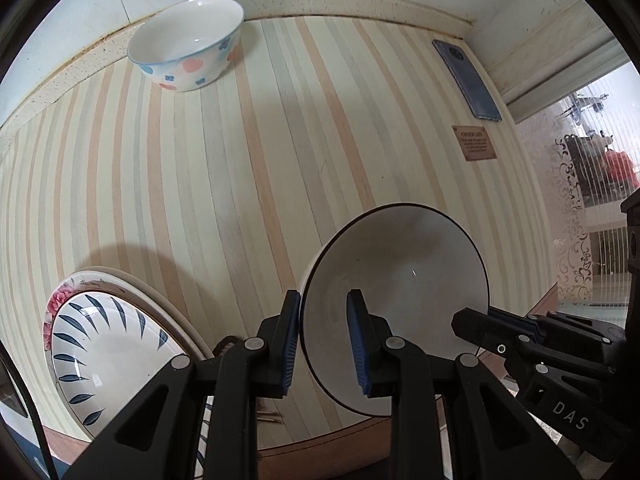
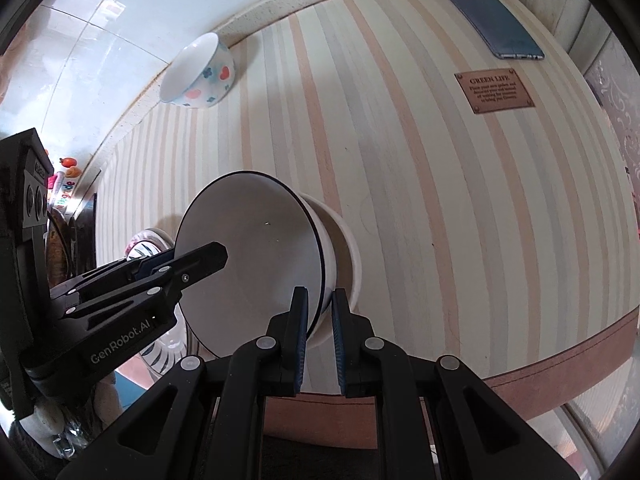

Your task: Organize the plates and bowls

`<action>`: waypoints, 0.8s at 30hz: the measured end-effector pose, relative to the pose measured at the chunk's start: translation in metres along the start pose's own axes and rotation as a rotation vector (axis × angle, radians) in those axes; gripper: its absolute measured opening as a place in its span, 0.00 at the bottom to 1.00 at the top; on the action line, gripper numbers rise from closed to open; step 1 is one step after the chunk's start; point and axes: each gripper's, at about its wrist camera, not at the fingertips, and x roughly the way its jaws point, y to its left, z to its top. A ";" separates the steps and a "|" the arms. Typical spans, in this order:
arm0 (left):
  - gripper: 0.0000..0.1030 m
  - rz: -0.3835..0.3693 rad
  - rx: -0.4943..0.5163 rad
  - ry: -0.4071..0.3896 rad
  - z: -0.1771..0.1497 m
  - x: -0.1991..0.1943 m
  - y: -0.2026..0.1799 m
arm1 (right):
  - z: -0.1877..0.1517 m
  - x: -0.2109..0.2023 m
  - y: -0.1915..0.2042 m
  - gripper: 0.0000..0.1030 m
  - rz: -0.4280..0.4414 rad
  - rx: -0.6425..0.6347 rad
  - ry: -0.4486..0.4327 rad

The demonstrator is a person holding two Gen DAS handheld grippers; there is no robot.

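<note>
A white bowl with a thin dark rim (image 1: 404, 280) (image 2: 256, 240) is tilted above the striped table. My left gripper (image 1: 325, 340) is shut on its near rim, one pad inside and one outside. My right gripper (image 2: 320, 332) is shut on the opposite rim; in the left wrist view the right gripper (image 1: 474, 328) reaches in from the right. The left gripper (image 2: 212, 256) shows at the bowl's left in the right wrist view. A white ring (image 2: 352, 256) sits behind the bowl's underside; foot or second bowl, I cannot tell. A flower-dotted bowl (image 1: 188, 44) (image 2: 200, 76) stands far back. A leaf-pattern plate (image 1: 100, 344) lies on a pink-flowered plate at lower left.
A blue phone (image 1: 468, 80) (image 2: 492, 24) lies at the back right corner, with a brown sewn label (image 1: 474, 142) (image 2: 494, 90) in front of it. A raised speckled ledge (image 1: 340, 4) borders the far side. The cloth's brown edge (image 2: 560, 364) marks the near side.
</note>
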 end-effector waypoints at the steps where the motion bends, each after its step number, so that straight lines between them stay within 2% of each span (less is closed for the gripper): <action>1: 0.21 0.001 0.001 0.002 0.000 0.001 0.000 | 0.000 0.001 0.000 0.13 0.000 0.000 0.003; 16: 0.21 0.048 0.025 -0.006 0.003 0.007 -0.009 | 0.004 0.013 -0.007 0.13 -0.009 0.018 0.032; 24: 0.21 0.041 0.012 0.001 0.004 0.006 -0.006 | 0.007 0.011 -0.007 0.13 -0.005 0.027 0.056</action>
